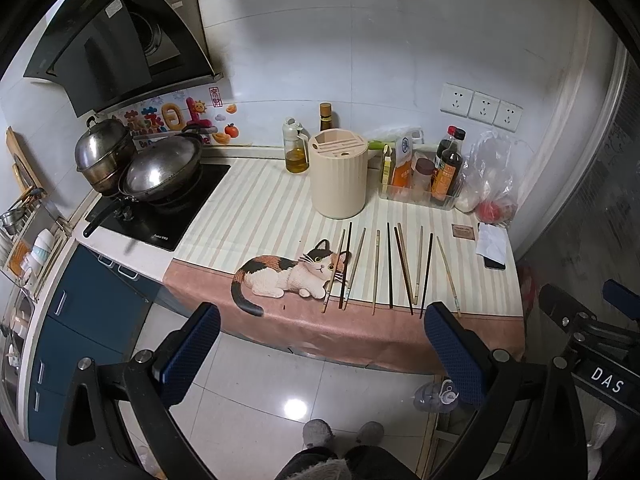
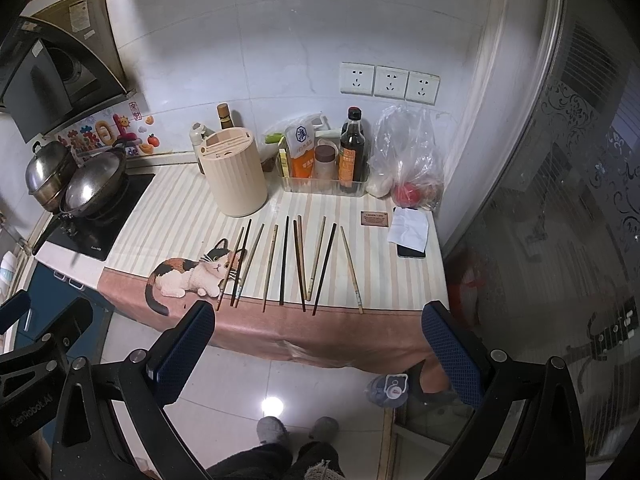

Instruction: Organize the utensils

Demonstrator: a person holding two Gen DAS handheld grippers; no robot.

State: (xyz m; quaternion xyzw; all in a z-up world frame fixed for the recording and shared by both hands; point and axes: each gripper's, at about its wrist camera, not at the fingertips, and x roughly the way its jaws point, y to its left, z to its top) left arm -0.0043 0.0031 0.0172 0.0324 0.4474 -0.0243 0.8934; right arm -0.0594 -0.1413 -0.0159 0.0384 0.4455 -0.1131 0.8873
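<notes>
Left wrist view: left gripper (image 1: 320, 354) hangs over the floor short of the desk (image 1: 200, 276), jaws spread wide, nothing between them. Chopsticks (image 1: 390, 266) lie in a loose row at centre frame on the striped cat-print mat (image 1: 256, 208), tips toward the desk's near edge. Mixed set: pale bamboo sticks and dark brown ones, some nearly touching, the rightmost pale stick apart from the rest and angled. Beige ribbed utensil holder (image 1: 338, 174) stands just behind the row, slotted top, upright. Oil bottle (image 1: 296, 152) beside it to the left, condiment tray (image 1: 420, 196) to the right. Wok (image 1: 162, 172) and steamer pot (image 1: 105, 156) sit on the stove at left frame. Part of the right gripper shows at lower right edge.

Right wrist view: right gripper (image 2: 318, 350) also off the desk (image 2: 132, 280) over the floor, jaws wide apart and empty. Chopsticks (image 2: 285, 266) at centre, utensil holder (image 2: 234, 174) upper left of them, well clear. Phone (image 2: 411, 251) under a paper slip at the right end of the desk, plastic bag (image 2: 408, 160) behind it.

Handling, judged: sticks are light, stiff, thin, likely smooth and prone to roll or slip on a flat pinch. Best taken across the mid-shaft or thicker end, one at a time; the isolated rightmost one looks easiest. Close neighbours risk a double pick. Holder slots are narrow, so alignment will matter.
</notes>
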